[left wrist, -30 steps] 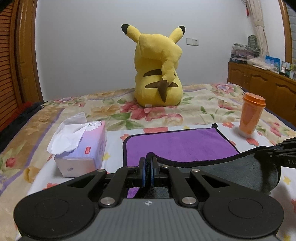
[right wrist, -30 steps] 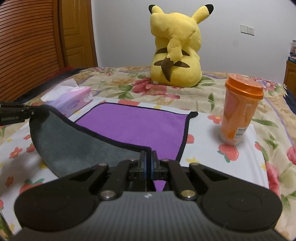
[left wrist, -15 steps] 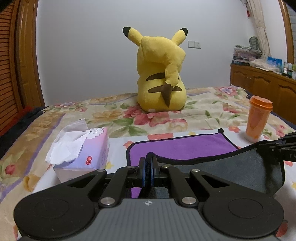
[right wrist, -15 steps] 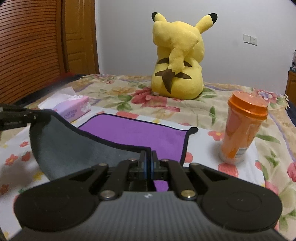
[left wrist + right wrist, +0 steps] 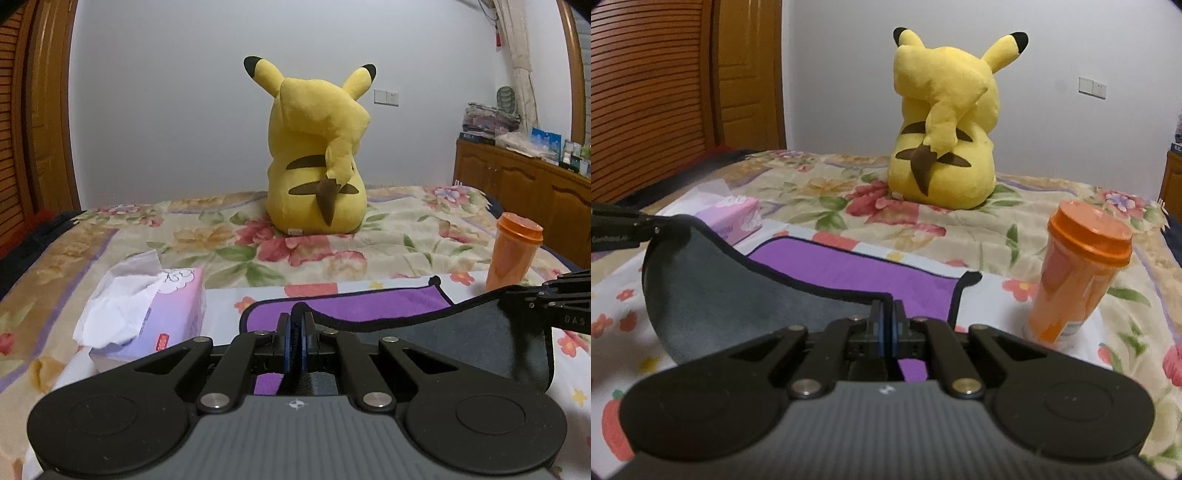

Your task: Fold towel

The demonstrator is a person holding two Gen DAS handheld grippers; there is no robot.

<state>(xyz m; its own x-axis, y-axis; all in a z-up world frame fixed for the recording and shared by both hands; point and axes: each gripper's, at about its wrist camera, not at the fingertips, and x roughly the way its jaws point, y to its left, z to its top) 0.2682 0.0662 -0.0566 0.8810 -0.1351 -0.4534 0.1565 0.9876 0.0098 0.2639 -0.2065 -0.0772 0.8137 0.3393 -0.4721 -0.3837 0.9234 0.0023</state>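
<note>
Left wrist view: left gripper (image 5: 295, 325) clamped tight on near corner of purple towel (image 5: 351, 302), grey underside lifted; far part lay flat on floral bedspread (image 5: 229, 229). Tissue box (image 5: 159, 314) left of towel, orange cup (image 5: 513, 251) right, Pikachu plush (image 5: 317, 155) behind.

Right wrist view: right gripper (image 5: 886, 317) pinched shut on other near corner of towel (image 5: 849, 269); hem sagged between grippers. Cup (image 5: 1078, 280) just right of towel.

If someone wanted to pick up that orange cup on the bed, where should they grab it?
Grip the orange cup around its tapered body, below the flared lid, coming level from the near side. It stands upright on soft bedding, so a top-down push might tip it.
</note>
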